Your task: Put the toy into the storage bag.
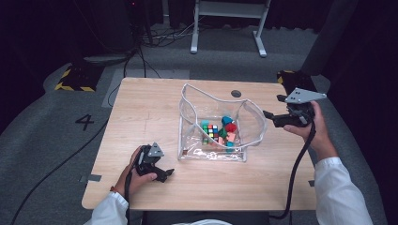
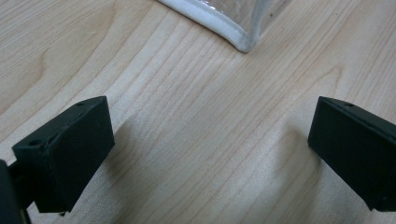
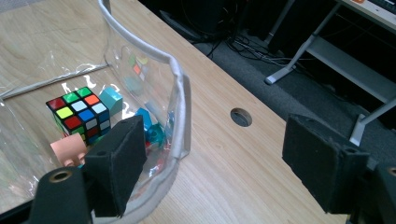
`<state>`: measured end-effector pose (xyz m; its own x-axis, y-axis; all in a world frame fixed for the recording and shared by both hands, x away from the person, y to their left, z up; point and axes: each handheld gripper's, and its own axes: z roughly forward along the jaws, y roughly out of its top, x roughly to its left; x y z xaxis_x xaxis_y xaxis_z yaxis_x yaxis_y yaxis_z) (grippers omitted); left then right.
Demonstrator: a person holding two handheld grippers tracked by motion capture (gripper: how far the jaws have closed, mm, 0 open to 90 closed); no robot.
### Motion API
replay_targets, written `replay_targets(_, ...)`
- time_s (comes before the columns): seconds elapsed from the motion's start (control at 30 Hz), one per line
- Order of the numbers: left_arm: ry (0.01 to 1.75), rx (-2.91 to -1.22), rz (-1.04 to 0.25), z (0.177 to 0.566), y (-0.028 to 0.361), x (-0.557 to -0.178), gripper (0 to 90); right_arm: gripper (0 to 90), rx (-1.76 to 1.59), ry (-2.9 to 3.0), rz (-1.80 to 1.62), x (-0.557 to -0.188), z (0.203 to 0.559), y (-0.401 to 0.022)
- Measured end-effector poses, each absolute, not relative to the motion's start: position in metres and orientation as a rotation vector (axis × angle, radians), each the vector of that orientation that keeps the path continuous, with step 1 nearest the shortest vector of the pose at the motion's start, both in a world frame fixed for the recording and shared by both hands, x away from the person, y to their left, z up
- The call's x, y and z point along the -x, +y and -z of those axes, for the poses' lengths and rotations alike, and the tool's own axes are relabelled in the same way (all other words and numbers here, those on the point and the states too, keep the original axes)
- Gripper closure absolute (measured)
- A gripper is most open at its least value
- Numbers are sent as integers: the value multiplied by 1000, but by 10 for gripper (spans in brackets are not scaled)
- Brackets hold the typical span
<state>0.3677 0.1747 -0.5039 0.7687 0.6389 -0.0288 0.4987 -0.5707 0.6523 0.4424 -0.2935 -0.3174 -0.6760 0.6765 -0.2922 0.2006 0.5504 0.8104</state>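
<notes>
A clear plastic pouch [image 1: 187, 98] with white trim stands open in the middle of the wooden table [image 1: 141, 112]. Inside lie a Rubik's cube [image 3: 77, 114], a pink block [image 3: 69, 149], a teal block [image 3: 111, 99] and other small coloured blocks [image 1: 225, 133]. My right gripper [image 1: 272, 118] is held at the pouch's right side, open; in the right gripper view [image 3: 217, 144] the white rim [image 3: 182, 107] runs up between its jaws. My left gripper [image 1: 165, 175] rests low at the table's front left, open over bare wood [image 2: 210, 135], with the pouch's corner [image 2: 243, 42] ahead.
A round cable hole [image 1: 236, 93] sits in the table behind the pouch. Beyond the table stand a white desk frame [image 1: 258, 42], cables on the grey floor [image 1: 159, 37] and a yellow-black striped base [image 1: 75, 82]. Bare tabletop lies left of the pouch.
</notes>
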Motion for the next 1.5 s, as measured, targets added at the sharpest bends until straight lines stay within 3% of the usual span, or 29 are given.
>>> replay_targets(0.53, 845, -2299, -276, 504, 175, -368, 4, 217, -789, 2163, -1035, -436, 331, -320)
replay_targets(1.5, 844, -2299, -276, 504, 175, -368, 4, 214, -835, 2289, -905, -429, 394, -317)
